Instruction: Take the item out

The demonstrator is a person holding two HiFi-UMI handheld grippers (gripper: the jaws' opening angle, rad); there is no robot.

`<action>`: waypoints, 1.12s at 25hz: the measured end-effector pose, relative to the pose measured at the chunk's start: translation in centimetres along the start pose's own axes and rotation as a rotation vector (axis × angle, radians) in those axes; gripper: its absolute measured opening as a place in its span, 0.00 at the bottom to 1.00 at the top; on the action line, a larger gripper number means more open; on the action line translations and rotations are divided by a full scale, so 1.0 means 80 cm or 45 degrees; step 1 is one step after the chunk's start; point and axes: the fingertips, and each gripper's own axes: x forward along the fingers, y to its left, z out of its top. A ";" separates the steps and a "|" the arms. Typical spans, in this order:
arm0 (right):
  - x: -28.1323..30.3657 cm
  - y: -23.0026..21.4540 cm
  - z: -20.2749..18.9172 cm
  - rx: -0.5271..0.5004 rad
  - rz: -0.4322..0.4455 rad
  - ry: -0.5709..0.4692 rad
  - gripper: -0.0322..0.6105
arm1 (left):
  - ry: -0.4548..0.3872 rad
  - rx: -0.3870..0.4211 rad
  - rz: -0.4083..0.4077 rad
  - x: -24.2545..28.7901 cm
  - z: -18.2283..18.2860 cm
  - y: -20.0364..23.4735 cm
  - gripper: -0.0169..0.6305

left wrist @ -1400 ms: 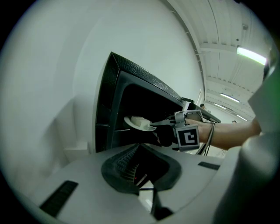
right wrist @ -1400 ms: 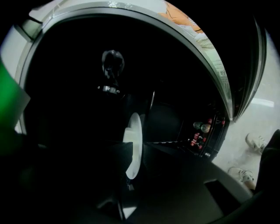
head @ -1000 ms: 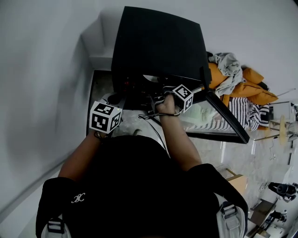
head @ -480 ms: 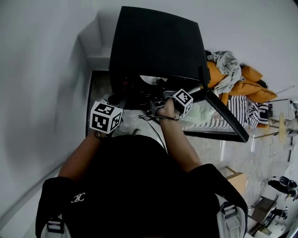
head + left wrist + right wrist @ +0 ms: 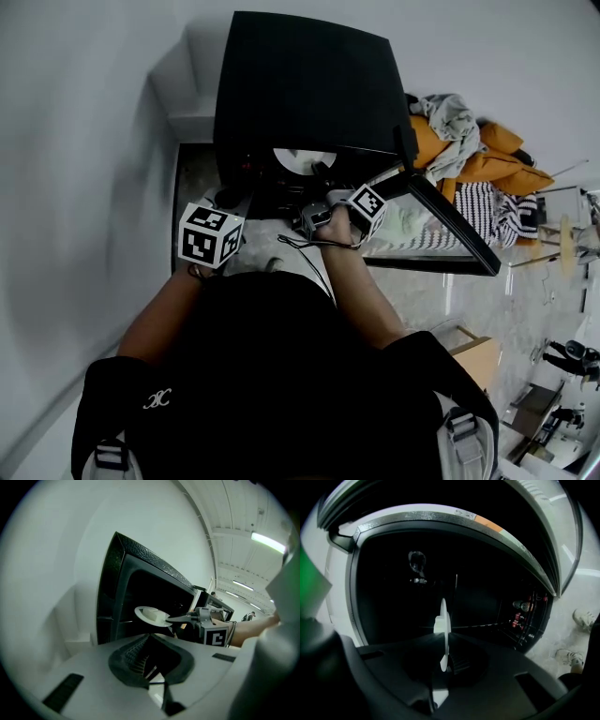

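The right hand-held gripper [image 5: 444, 660] is clamped on the rim of a white plate [image 5: 442, 620]. The plate stands edge-on between its jaws and juts ahead of them, at the mouth of the open black oven [image 5: 309, 84]. The left hand-held gripper [image 5: 149, 641], its jaws together on nothing, hangs off to the left, apart from the plate.

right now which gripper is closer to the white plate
Right. The right gripper has its fingers shut on the plate rim; the left gripper sits back, apart from it.
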 end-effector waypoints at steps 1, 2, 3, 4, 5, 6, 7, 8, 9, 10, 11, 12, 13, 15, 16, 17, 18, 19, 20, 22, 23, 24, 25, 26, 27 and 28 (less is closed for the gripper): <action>-0.003 0.001 -0.002 0.000 0.012 0.004 0.09 | 0.000 0.000 -0.004 -0.001 0.000 0.000 0.04; -0.005 0.001 -0.005 0.001 0.024 0.010 0.09 | 0.001 0.000 -0.008 -0.002 -0.001 -0.001 0.04; -0.008 0.003 -0.009 0.001 0.032 0.016 0.09 | 0.001 0.000 -0.012 -0.003 -0.002 -0.001 0.04; -0.012 0.004 -0.012 0.002 0.040 0.020 0.09 | 0.002 -0.001 -0.015 -0.004 -0.003 -0.001 0.04; -0.016 0.006 -0.016 0.001 0.046 0.023 0.09 | 0.002 -0.003 -0.019 -0.005 -0.004 -0.001 0.04; -0.020 0.007 -0.019 -0.002 0.053 0.026 0.09 | 0.003 -0.004 -0.022 -0.005 -0.006 -0.002 0.04; -0.024 0.009 -0.022 -0.006 0.058 0.029 0.09 | 0.003 -0.004 -0.026 -0.006 -0.008 -0.002 0.04; -0.028 0.010 -0.024 -0.008 0.062 0.031 0.09 | 0.004 -0.003 -0.029 -0.007 -0.009 -0.002 0.04; -0.033 0.010 -0.026 -0.008 0.064 0.031 0.09 | 0.005 -0.003 -0.033 -0.008 -0.009 -0.001 0.04; -0.039 0.010 -0.027 -0.005 0.065 0.028 0.09 | 0.008 -0.002 -0.036 -0.008 -0.010 -0.001 0.04; -0.044 0.009 -0.028 -0.001 0.065 0.023 0.09 | 0.011 -0.002 -0.040 -0.009 -0.011 -0.001 0.04; -0.050 0.008 -0.028 0.003 0.065 0.017 0.09 | 0.016 -0.001 -0.045 -0.010 -0.012 -0.001 0.04; -0.055 0.008 -0.029 0.005 0.064 0.011 0.09 | 0.020 0.003 -0.049 -0.011 -0.013 -0.001 0.04; -0.064 0.007 -0.031 -0.001 0.065 0.007 0.09 | 0.028 0.012 -0.053 -0.013 -0.014 0.002 0.04; -0.068 0.006 -0.032 -0.009 0.066 0.009 0.09 | 0.031 0.014 -0.054 -0.013 -0.013 0.005 0.04; -0.073 0.005 -0.034 -0.019 0.064 0.012 0.09 | 0.035 0.015 -0.055 -0.013 -0.013 0.008 0.04; -0.077 0.004 -0.036 -0.030 0.060 0.014 0.09 | 0.039 0.017 -0.057 -0.013 -0.012 0.010 0.04; -0.082 0.002 -0.037 -0.037 0.055 0.012 0.09 | 0.043 0.021 -0.061 -0.012 -0.012 0.012 0.04; -0.088 0.000 -0.038 -0.039 0.051 0.008 0.09 | 0.047 0.025 -0.066 -0.011 -0.011 0.014 0.04; -0.098 -0.004 -0.040 -0.033 0.046 -0.004 0.09 | 0.055 0.030 -0.078 -0.008 -0.011 0.016 0.04; -0.104 -0.006 -0.041 -0.030 0.045 -0.007 0.09 | 0.058 0.030 -0.083 -0.007 -0.012 0.017 0.04; -0.109 -0.007 -0.042 -0.029 0.045 -0.006 0.09 | 0.061 0.028 -0.087 -0.006 -0.013 0.016 0.04; -0.114 -0.008 -0.044 -0.032 0.047 -0.002 0.09 | 0.063 0.023 -0.090 -0.005 -0.015 0.016 0.04; -0.119 -0.008 -0.046 -0.037 0.050 0.003 0.09 | 0.065 0.015 -0.094 -0.004 -0.016 0.015 0.04; -0.125 -0.008 -0.047 -0.043 0.053 0.005 0.09 | 0.066 0.006 -0.098 -0.003 -0.017 0.014 0.04; -0.132 -0.008 -0.048 -0.048 0.055 0.005 0.08 | 0.069 -0.002 -0.102 -0.002 -0.019 0.013 0.04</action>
